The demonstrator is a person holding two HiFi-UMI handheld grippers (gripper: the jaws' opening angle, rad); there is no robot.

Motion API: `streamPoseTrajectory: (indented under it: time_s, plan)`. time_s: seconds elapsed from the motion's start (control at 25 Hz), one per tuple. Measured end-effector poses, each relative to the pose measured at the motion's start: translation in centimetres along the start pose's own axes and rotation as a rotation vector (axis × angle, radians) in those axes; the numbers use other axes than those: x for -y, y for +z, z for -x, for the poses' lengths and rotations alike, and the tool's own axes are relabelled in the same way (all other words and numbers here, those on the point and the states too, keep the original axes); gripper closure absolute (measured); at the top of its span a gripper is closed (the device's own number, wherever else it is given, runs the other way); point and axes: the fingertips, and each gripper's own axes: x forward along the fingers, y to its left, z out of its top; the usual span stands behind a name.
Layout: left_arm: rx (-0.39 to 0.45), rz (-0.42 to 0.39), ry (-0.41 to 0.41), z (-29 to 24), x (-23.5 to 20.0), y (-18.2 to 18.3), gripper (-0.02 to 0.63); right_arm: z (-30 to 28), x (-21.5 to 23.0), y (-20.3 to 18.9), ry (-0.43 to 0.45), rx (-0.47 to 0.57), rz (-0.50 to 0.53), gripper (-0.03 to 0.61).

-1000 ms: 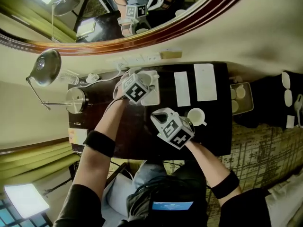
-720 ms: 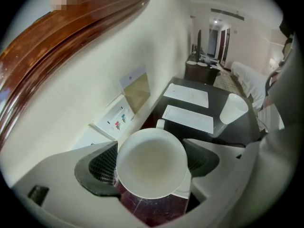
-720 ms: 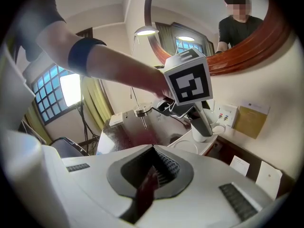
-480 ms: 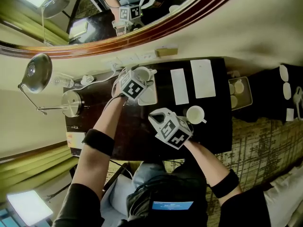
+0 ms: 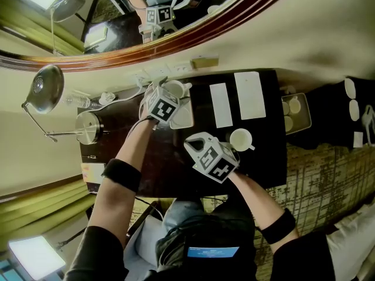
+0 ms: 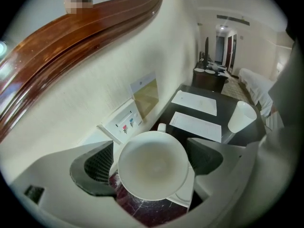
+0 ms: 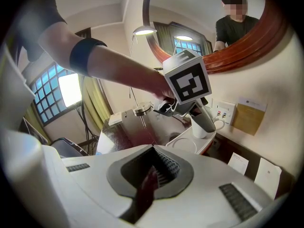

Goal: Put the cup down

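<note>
A white cup [image 6: 153, 164] stands upright on the white tray [image 6: 187, 197] by the wall, its handle pointing away. My left gripper [image 6: 151, 167] straddles it. Its jaws have just been opening, and the pads [image 6: 95, 167] stand beside the cup's rim without pressing on it. In the head view the left gripper [image 5: 169, 96] is at the cup [image 5: 176, 88] on the tray [image 5: 184, 119]. From the right gripper view the cup [image 7: 205, 126] rests on the tray [image 7: 187, 144]. My right gripper [image 7: 152, 172] is shut and empty, low over the dark desk near a second white cup [image 5: 241, 139].
Two white cards [image 5: 221, 104] [image 5: 250, 94] lie on the dark desk [image 5: 176, 157]. A desk lamp [image 5: 42, 89] with a round base [image 5: 88, 127] stands at the left. A socket panel [image 6: 121, 122] is on the wall behind the tray. A tray with more cups [image 5: 296, 113] sits at the right.
The left gripper has turned a little at the cup by the wall, and the cup stays on the tray. The right gripper has kept still.
</note>
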Motion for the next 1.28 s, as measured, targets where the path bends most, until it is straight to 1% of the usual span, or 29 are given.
streamPoseTrajectory:
  time_s: [0.2, 0.36, 0.48, 0.56, 0.6, 0.64, 0.68, 0.72, 0.8, 0.92, 1.0, 1.04, 1.16, 1.28]
  plan:
    - [0.02, 0.0, 0.015, 0.7, 0.0, 0.7, 0.133, 0.5, -0.1, -0.3, 0.001, 0.003, -0.006, 0.575]
    - [0.041, 0.015, 0.009, 2.8, 0.8, 1.6, 0.133, 1.4, -0.2, -0.8, -0.005, 0.003, -0.024, 0.575]
    - [0.046, 0.032, 0.013, 5.5, 1.8, 2.3, 0.133, 2.7, -0.3, -0.5, -0.009, 0.007, -0.026, 0.575]
    - [0.07, 0.073, 0.018, 8.3, 2.8, 3.5, 0.135, 3.9, -0.5, -0.1, -0.012, 0.011, -0.02, 0.575]
    - [0.087, 0.092, 0.019, 9.8, 3.5, 4.1, 0.147, 4.6, -0.5, 0.1, -0.015, 0.013, -0.017, 0.575]
    - [0.102, 0.101, 0.021, 11.2, 4.3, 4.5, 0.191, 5.3, -0.5, 0.2, -0.018, 0.016, -0.014, 0.575]
    - [0.115, 0.103, 0.026, 12.4, 5.2, 4.8, 0.256, 6.0, -0.4, 0.3, -0.021, 0.019, -0.013, 0.575]
    - [0.128, 0.102, 0.032, 13.4, 6.1, 5.1, 0.297, 6.7, -0.3, 0.3, -0.026, 0.023, -0.013, 0.575]
    - [0.157, 0.112, 0.047, 15.2, 7.9, 5.3, 0.418, 8.1, 0.0, 0.2, -0.035, 0.028, -0.01, 0.575]
    - [0.197, 0.165, 0.06, 17.2, 10.6, 5.2, 0.553, 9.7, -0.2, -0.2, -0.039, 0.033, -0.003, 0.575]
    - [0.215, 0.216, 0.06, 18.0, 12.4, 4.8, 0.601, 10.5, -0.3, -0.9, -0.035, 0.029, -0.005, 0.575]
    - [0.222, 0.242, 0.058, 18.3, 13.2, 4.6, 0.612, 10.8, -0.2, -1.2, -0.035, 0.027, -0.002, 0.575]
    - [0.242, 0.303, 0.06, 19.0, 15.0, 3.6, 0.612, 10.9, 0.5, -2.6, -0.045, 0.018, 0.02, 0.575]
    - [0.252, 0.36, 0.065, 19.5, 16.7, 2.1, 0.614, 11.5, 0.2, -3.5, -0.046, 0.002, 0.033, 0.575]
